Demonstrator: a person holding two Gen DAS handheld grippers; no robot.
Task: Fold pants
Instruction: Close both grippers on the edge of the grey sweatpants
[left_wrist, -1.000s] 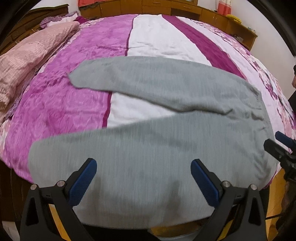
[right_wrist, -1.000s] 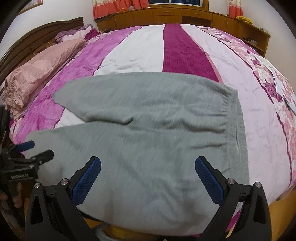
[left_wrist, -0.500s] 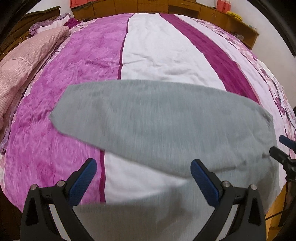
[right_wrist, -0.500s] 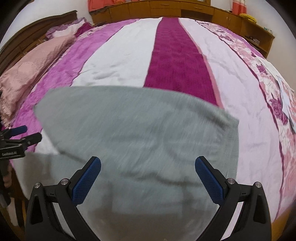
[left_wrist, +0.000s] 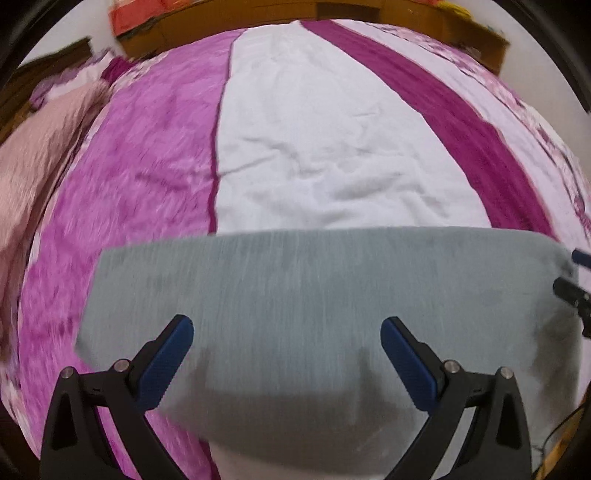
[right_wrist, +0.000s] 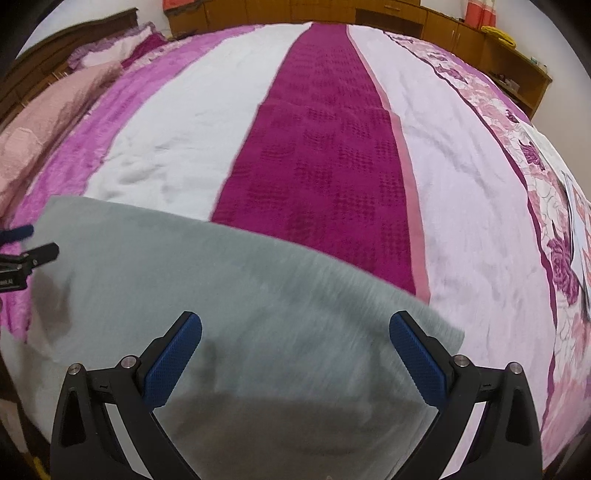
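Note:
The grey pants (left_wrist: 314, 288) lie flat across the near part of the bed, seen blurred in both views (right_wrist: 192, 288). My left gripper (left_wrist: 287, 354) is open and empty, its blue pads (left_wrist: 173, 354) spread wide just above the far leg of the pants. My right gripper (right_wrist: 295, 354) is open and empty over the waist end, whose corner lies at the right (right_wrist: 443, 328). The right gripper shows at the right edge of the left wrist view (left_wrist: 572, 288), and the left gripper at the left edge of the right wrist view (right_wrist: 22, 251).
The bedspread (right_wrist: 317, 155) has magenta, white and pink stripes with a floral border (right_wrist: 554, 236). A pink pillow (left_wrist: 40, 162) lies at the left. Wooden cabinets (right_wrist: 443, 26) run along the far wall. A wooden headboard (right_wrist: 70, 40) stands at the far left.
Both grippers have moved forward over the pants, still open. The near leg has slid out of view beneath them and the far leg now fills the foreground.

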